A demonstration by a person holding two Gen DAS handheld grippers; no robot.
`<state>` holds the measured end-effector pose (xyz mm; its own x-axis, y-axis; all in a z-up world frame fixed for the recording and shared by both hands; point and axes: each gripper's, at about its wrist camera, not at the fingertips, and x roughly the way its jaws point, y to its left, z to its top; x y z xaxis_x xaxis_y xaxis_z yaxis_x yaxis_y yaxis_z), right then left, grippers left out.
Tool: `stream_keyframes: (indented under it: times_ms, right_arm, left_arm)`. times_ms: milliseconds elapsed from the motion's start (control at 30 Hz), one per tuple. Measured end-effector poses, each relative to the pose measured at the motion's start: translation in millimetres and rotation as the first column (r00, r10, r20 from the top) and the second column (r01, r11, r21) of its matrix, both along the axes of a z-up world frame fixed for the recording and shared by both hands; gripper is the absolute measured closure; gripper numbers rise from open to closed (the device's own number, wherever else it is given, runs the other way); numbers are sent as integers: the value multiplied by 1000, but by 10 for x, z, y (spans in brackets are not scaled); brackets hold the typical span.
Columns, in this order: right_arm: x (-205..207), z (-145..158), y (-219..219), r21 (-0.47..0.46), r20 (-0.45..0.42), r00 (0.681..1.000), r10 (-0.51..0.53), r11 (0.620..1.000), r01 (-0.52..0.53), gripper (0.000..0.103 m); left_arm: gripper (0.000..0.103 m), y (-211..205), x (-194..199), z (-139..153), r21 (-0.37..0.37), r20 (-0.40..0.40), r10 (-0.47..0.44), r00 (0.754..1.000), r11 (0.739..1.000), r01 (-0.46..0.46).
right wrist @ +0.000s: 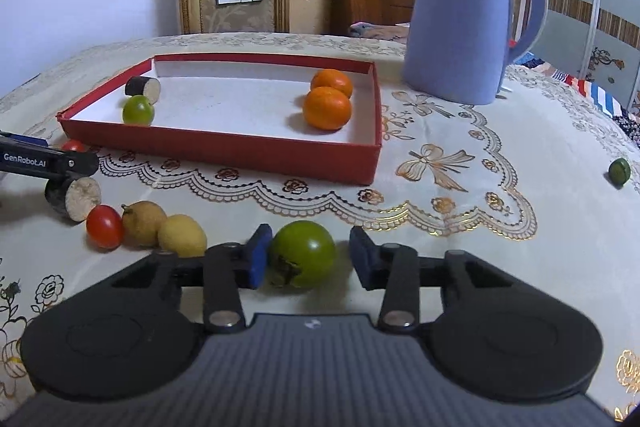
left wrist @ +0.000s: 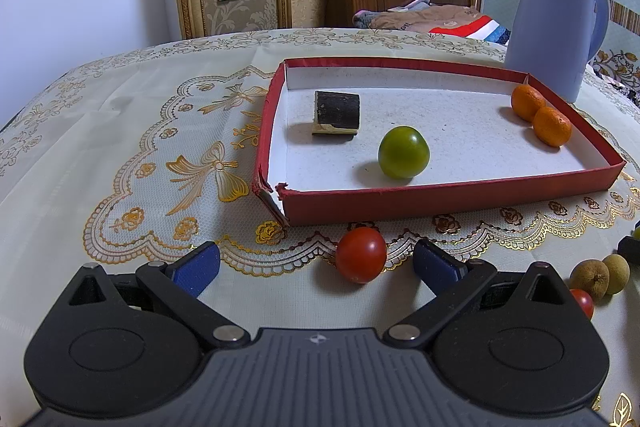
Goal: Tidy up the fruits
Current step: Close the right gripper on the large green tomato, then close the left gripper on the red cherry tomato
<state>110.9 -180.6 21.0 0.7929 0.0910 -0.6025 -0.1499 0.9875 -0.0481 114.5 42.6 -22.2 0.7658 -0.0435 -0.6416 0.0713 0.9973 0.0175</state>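
A red shallow box (left wrist: 452, 194) (right wrist: 224, 153) holds a green fruit (left wrist: 403, 152) (right wrist: 138, 110), two oranges (left wrist: 552, 126) (right wrist: 327, 107) and a dark cut piece (left wrist: 337, 113) (right wrist: 143, 87). My left gripper (left wrist: 316, 263) is open on the table, with a red tomato (left wrist: 361, 255) between its fingers, nearer the right one. My right gripper (right wrist: 306, 259) is open around a green tomato (right wrist: 303, 253); the left pad touches it, the right pad stands apart. Beside it lie two yellowish fruits (right wrist: 164, 229), a red tomato (right wrist: 105, 226) and a dark cut piece (right wrist: 74, 197).
A blue kettle (left wrist: 556, 27) (right wrist: 460, 19) stands behind the box at the right. A small green fruit (right wrist: 619, 171) lies far right on the lace tablecloth. Two brownish fruits (left wrist: 598, 277) and a red tomato (left wrist: 582, 303) show at the left wrist view's right edge. A bed stands behind.
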Motion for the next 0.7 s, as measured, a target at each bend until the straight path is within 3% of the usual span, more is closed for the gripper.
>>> stream_keyframes:
  times_ms: [67,433,700]
  right_arm:
    - [-6,3,-2,2,2,1000,5,1000,-5,73]
    - [-10,-2,6,6,3,1000,7,1000,-7,73]
    - [-8,-5,0,12,2,1000,7,1000,-7,73]
  left_arm:
    - [0,0,1,0,0,0,0,1000,1000,0]
    - [0,9,-7,6,-1,2,-2,1000,1000,2]
    - [11,-10,-65,23,1,11,-25,1000,1000,25]
